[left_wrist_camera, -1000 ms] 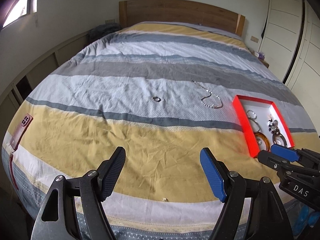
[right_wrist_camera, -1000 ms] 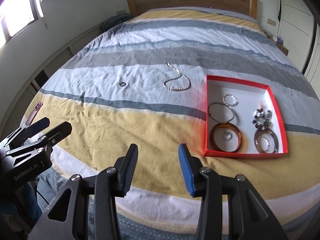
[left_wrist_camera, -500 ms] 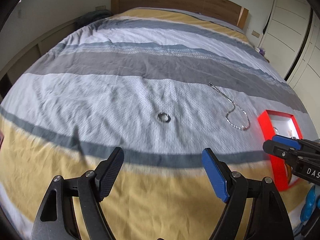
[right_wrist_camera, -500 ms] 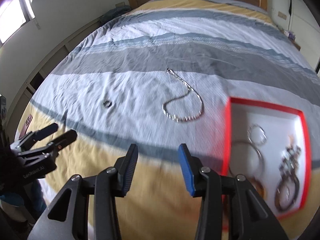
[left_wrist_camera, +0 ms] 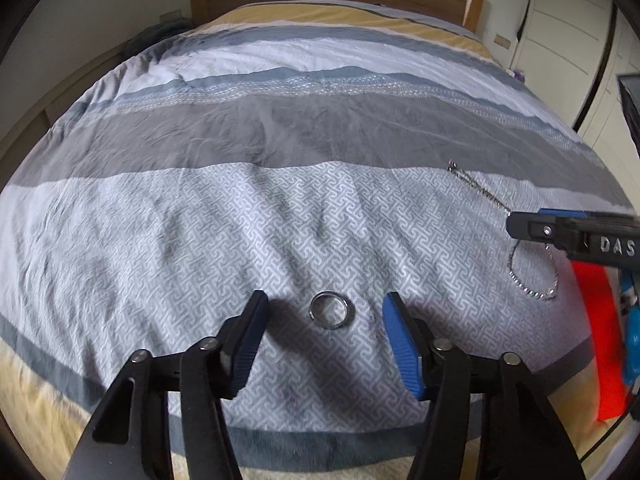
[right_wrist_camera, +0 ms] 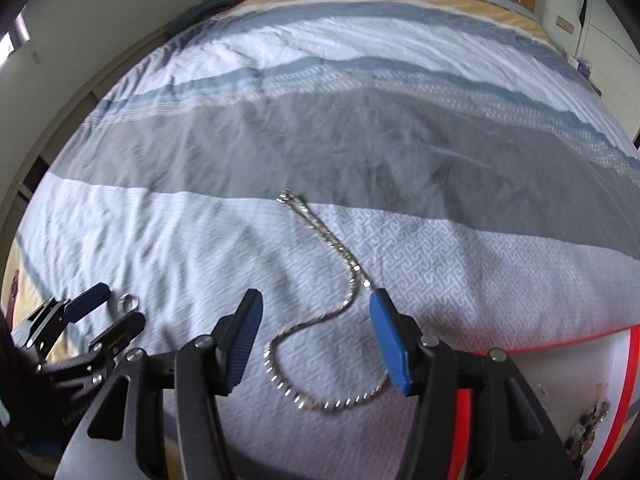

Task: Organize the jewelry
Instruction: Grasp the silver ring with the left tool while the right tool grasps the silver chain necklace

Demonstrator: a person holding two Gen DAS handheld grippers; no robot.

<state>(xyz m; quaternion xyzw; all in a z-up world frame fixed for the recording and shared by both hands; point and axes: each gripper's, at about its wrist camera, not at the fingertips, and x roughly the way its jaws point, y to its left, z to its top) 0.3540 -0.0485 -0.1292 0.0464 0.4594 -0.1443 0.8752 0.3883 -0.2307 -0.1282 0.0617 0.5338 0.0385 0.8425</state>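
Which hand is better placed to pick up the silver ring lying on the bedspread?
Left. The ring lies between the open fingers of the left gripper, untouched. The right gripper is open over the chain, beside the red box.

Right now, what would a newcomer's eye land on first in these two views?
A silver ring lies on the patterned grey stripe of the bedspread, framed between the open left gripper fingers. The right gripper straddles a curled silver chain, with a red tray at its right.
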